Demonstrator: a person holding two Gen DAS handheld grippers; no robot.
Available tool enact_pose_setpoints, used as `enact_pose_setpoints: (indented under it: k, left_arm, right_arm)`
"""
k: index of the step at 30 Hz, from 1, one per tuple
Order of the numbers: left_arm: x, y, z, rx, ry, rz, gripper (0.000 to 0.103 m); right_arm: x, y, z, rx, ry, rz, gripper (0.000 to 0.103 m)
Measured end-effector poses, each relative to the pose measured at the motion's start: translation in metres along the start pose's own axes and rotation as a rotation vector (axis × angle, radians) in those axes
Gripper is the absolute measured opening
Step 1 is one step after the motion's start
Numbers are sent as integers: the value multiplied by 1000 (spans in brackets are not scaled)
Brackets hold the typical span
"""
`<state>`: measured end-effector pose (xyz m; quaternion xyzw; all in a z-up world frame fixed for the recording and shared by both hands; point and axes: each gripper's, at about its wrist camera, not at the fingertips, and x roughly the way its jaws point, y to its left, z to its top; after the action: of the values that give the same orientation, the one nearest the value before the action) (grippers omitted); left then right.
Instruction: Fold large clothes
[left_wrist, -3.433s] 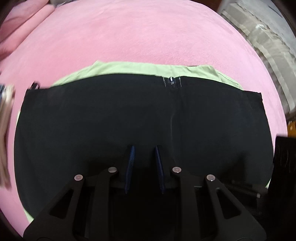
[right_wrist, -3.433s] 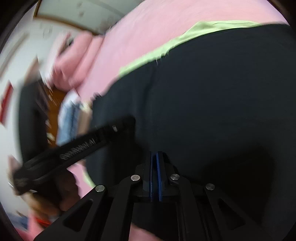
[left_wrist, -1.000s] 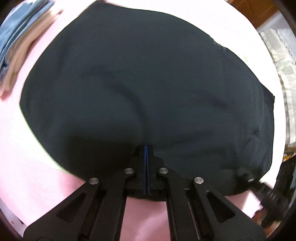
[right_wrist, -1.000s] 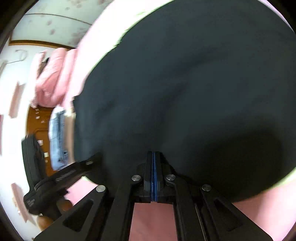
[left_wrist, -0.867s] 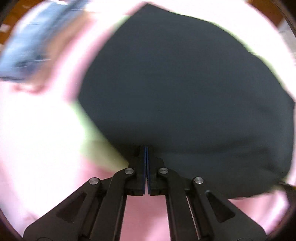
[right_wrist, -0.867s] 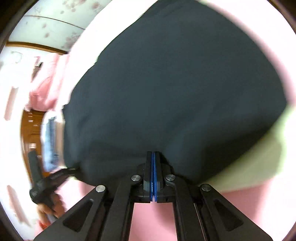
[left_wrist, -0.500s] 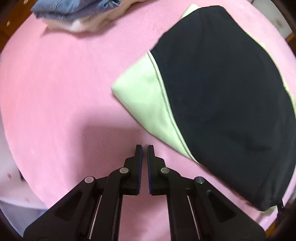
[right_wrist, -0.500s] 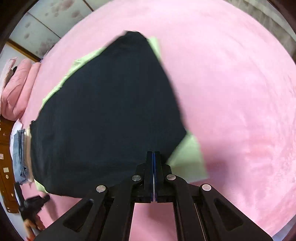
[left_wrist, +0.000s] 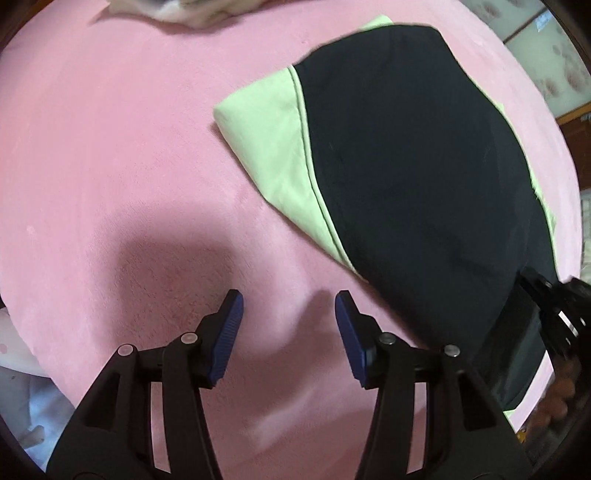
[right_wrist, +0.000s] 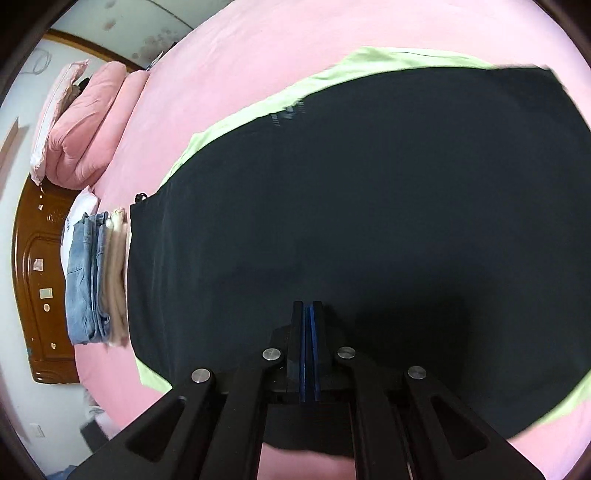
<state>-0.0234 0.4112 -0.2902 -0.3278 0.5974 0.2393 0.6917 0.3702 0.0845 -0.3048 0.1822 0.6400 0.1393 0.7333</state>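
Lighting even and bright. Strong fisheye curvature and dark vignette at all edges. Soft shadow falls on the pink bedspread (left_wrist: 110, 166). Slight motion blur at periphery.

Pink bedspread (right_wrist: 229, 66) fills most of both views; bare pink lies directly under and ahead of the left jaws. Folded stack, denim and beige (right_wrist: 96, 273), sits far left of the right jaws, at the bed's edge. Pink pillows/quilt pile (right_wrist: 85, 136) up-left of the jaws, beyond the stack. Brown wooden headboard (right_wrist: 33, 288) at extreme left. Pale fabric (left_wrist: 184, 9), blurred, far ahead of the left jaws, at top edge.
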Motion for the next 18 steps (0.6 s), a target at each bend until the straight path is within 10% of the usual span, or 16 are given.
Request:
enact_pose_setpoints:
  k: [5, 18]
  left_arm:
    - [-5, 21, 6, -55, -20, -35, 49]
    - [-10, 31, 6, -227, -77, -80, 56]
  right_arm:
    - [58, 45, 64, 6, 48, -73, 3]
    - [139, 110, 102, -234, 166, -275, 3]
